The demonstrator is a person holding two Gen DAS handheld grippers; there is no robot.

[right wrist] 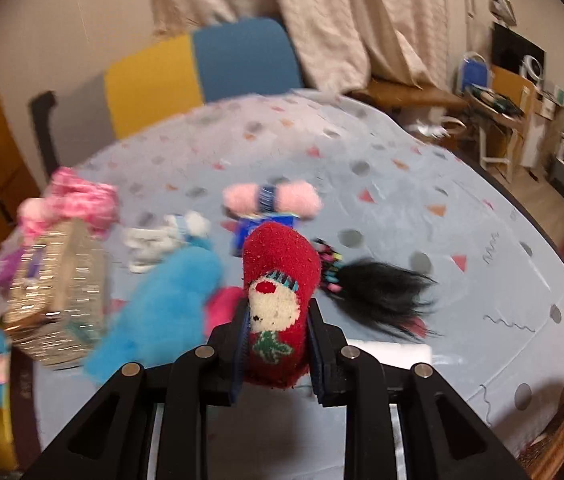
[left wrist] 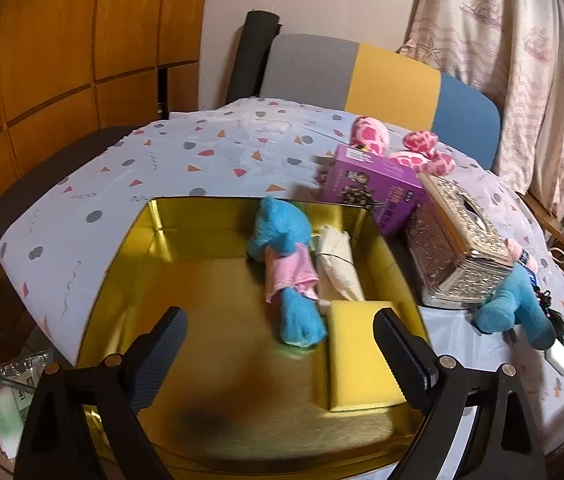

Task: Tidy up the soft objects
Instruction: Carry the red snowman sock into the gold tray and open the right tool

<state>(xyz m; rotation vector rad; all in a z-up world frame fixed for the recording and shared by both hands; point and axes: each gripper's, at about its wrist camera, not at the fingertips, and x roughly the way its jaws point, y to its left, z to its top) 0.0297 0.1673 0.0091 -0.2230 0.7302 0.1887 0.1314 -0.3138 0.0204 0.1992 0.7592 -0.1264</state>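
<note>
In the left wrist view my left gripper (left wrist: 278,330) hangs open over a gold tin box (left wrist: 154,232), nothing between its fingers. Inside the box lie a blue plush in pink cloth (left wrist: 287,272), a cream cloth bundle (left wrist: 337,266) and a yellow sponge (left wrist: 357,360). In the right wrist view my right gripper (right wrist: 278,316) is shut on a red fuzzy sock with a snowman face (right wrist: 278,300), held above the table. Below it lie a blue plush (right wrist: 162,300), a black wig (right wrist: 381,292) and a pink fluffy item (right wrist: 272,196).
A silver tissue box (left wrist: 461,240), a purple carton (left wrist: 373,188) and a pink spotted plush (left wrist: 401,148) stand right of the tin. Another blue plush (left wrist: 517,308) lies by the tissue box. A grey, yellow and blue chair (left wrist: 393,80) backs the patterned tablecloth (left wrist: 202,148).
</note>
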